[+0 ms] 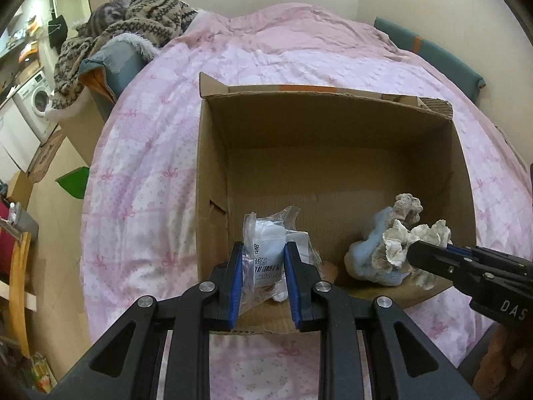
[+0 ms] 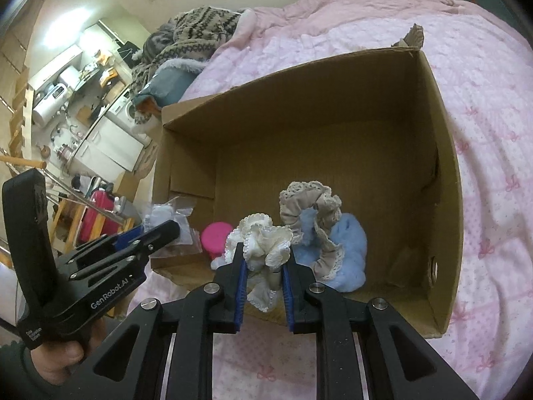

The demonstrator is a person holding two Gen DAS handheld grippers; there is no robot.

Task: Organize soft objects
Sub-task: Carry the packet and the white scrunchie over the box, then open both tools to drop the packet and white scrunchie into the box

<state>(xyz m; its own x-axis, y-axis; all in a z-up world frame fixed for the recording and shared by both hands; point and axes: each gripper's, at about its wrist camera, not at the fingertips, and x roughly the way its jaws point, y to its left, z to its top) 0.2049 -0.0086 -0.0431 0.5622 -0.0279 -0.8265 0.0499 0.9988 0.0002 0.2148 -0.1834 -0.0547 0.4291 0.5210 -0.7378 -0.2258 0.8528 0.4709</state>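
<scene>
An open cardboard box [image 1: 333, 126] [image 2: 333, 106] lies on a pink quilt. My left gripper [image 1: 263, 253] is shut on a clear plastic bag with a white soft item and a barcode label [image 1: 266, 250], over the box's near left corner; the bag also shows in the right wrist view [image 2: 166, 216]. My right gripper [image 2: 265, 260] is shut on a cream ruffled scrunchie [image 2: 266, 243], over the box's near edge. A beige lace scrunchie [image 2: 309, 206] and a light blue fluffy item [image 2: 346, 253] lie in the box beside it. A pink round item [image 2: 216, 235] lies in the box.
The pink quilt [image 1: 266, 50] covers the bed all around the box. A patterned knit garment [image 1: 133, 16] is heaped at the bed's far left corner. A kitchen with a washing machine [image 1: 38, 100] lies off to the left, below bed level.
</scene>
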